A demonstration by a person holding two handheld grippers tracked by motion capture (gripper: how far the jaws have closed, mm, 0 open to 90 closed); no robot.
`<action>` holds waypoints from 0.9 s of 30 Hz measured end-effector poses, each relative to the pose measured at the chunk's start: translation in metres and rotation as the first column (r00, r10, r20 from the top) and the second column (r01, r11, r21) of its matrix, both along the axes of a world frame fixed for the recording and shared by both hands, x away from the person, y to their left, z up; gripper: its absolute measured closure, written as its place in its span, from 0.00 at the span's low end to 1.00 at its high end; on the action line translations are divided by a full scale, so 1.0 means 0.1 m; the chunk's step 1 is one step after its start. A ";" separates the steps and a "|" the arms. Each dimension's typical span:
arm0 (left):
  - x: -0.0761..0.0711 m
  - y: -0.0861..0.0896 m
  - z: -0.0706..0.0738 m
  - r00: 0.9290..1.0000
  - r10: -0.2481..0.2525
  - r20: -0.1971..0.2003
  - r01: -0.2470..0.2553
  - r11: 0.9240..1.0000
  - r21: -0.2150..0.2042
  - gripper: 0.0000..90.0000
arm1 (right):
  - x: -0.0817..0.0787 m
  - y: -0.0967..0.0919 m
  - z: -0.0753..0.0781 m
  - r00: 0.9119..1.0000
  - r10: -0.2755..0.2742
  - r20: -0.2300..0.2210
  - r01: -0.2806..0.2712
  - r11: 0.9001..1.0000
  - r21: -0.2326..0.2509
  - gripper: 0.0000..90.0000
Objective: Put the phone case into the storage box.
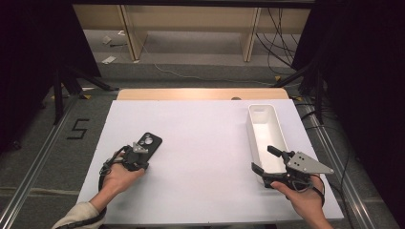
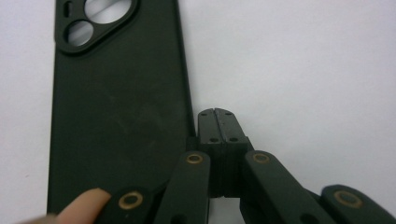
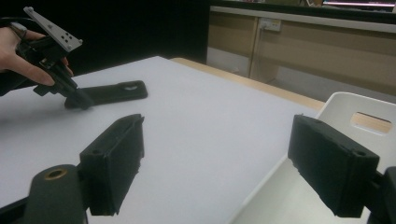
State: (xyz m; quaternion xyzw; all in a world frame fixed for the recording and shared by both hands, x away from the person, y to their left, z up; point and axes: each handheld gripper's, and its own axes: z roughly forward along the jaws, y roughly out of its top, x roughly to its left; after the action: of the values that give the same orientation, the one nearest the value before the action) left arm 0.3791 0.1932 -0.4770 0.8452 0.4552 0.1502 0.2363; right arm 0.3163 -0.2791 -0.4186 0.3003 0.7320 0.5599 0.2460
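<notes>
Plainly, the left gripper (image 2: 217,122), jaws pressed together, touched the edge of the flat phone case (image 1: 149,143) on the table (image 1: 205,157); a careless shove could skid it away. The right gripper (image 1: 265,160) gaped over the white bin (image 1: 263,125).

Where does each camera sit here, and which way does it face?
High view: above the person's side, looking forward and down on the white table; both hands show.
Left gripper view: on the left gripper, jaws shut beside the black phone case.
Right gripper view: on the right gripper, open over the white bin.
Shared: all three show the phone case.
</notes>
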 end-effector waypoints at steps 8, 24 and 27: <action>0.01 0.03 0.00 1.000 0.006 -0.001 -0.006 1.000 0.010 1.00 | 0.00 0.00 0.00 1.000 -0.001 0.002 0.001 1.000 -0.001 0.22; 0.06 0.05 0.21 0.993 -0.028 0.118 0.033 0.999 -0.039 0.43 | 0.00 0.00 0.00 1.000 -0.001 0.004 0.001 1.000 0.000 0.21; 0.11 0.07 0.23 0.988 -0.009 0.156 0.009 1.000 -0.002 0.22 | 0.00 0.00 0.00 1.000 -0.001 0.002 0.001 1.000 0.000 0.21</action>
State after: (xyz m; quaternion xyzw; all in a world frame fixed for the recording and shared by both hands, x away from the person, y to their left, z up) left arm 0.3904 0.2002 -0.4539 0.8326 0.4316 0.2142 0.2733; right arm 0.3165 -0.2789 -0.4188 0.3000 0.7318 0.5600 0.2469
